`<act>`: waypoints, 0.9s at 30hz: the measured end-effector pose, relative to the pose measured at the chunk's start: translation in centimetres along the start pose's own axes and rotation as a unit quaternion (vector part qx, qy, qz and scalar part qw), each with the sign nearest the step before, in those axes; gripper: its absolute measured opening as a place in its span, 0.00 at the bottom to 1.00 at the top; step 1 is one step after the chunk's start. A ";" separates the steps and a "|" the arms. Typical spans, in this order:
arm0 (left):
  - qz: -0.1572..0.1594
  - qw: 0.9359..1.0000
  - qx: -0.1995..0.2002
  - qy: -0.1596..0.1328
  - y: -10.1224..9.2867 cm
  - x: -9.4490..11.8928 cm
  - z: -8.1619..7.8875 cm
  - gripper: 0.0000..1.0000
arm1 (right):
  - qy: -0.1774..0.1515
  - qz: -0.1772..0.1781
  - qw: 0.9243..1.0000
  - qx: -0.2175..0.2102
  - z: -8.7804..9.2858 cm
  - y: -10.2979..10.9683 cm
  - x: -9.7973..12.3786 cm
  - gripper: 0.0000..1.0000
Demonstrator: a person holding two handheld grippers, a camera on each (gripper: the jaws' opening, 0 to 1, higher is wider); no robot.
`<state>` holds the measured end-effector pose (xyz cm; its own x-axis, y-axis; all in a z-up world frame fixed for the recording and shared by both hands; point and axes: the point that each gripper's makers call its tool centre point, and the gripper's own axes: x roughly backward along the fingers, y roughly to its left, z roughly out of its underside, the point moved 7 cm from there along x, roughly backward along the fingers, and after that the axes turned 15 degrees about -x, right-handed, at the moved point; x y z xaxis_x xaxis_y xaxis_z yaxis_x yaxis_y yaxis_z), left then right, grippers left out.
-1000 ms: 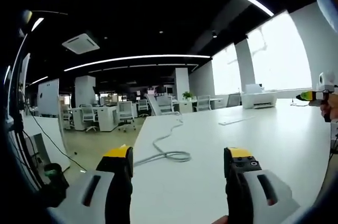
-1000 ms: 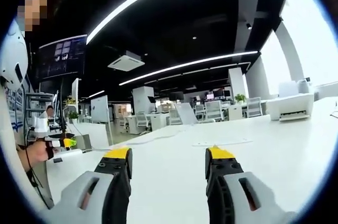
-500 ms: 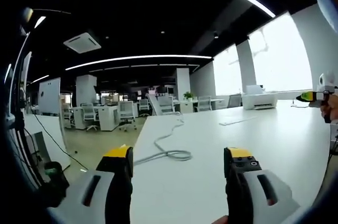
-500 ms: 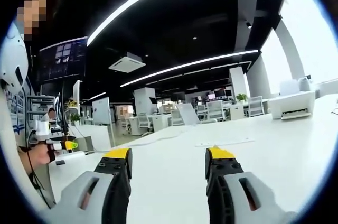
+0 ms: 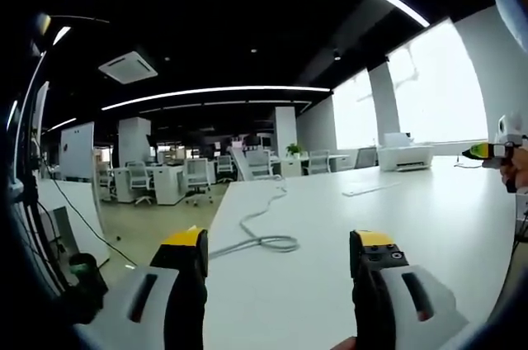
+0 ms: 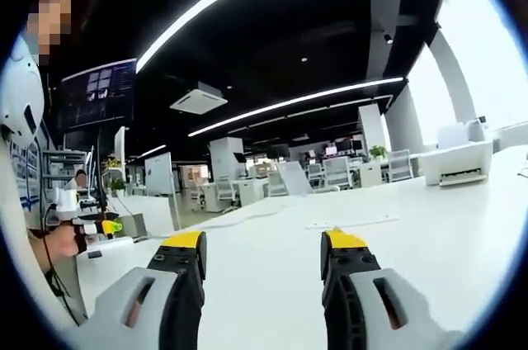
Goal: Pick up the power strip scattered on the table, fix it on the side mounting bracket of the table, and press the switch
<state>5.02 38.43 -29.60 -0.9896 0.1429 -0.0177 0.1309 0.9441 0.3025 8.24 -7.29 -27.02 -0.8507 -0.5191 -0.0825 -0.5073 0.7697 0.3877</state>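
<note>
My left gripper [image 5: 279, 243] is open above the near part of a white table [image 5: 429, 226], with nothing between its yellow-tipped jaws. Just ahead of it a grey cable [image 5: 262, 241] lies in a loop and runs away along the table. Farther off lies a long flat white object [image 5: 371, 189], perhaps the power strip; it is too small to tell. My right gripper [image 6: 262, 243] is open and empty over the same table, and the flat white object [image 6: 346, 222] lies ahead of it. The right gripper [image 5: 487, 150] also shows at the left gripper view's right edge, and the left gripper [image 6: 101, 224] at the right gripper view's left.
A white printer [image 5: 404, 156] stands at the table's far right by bright windows. Office desks and chairs [image 5: 198, 178] fill the room behind. The table's left edge [image 5: 216, 210] drops to the floor. A person's hand [image 6: 62, 238] holds the left gripper, and a wall screen [image 6: 99, 90] hangs above.
The right gripper view has tilted slightly, so the table scene sits a little lower. Nothing on the table has moved, and both grippers stay open.
</note>
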 end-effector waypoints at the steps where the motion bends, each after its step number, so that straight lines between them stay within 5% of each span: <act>1: 0.000 1.000 0.000 -0.001 0.0 0.0 0.0 0.74 | 0.000 -0.001 1.000 0.000 0.0 0.0 0.0 0.52; 27: -0.003 1.000 -0.001 0.001 0.5 0.5 0.0 0.74 | 0.010 -0.008 1.000 -0.003 0.4 0.6 -0.6 0.52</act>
<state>4.59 38.97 -29.47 -0.9905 0.1364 -0.0172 0.1248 0.9444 0.3040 8.35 -6.38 -27.09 -0.8390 -0.5395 -0.0705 -0.5207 0.7584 0.3921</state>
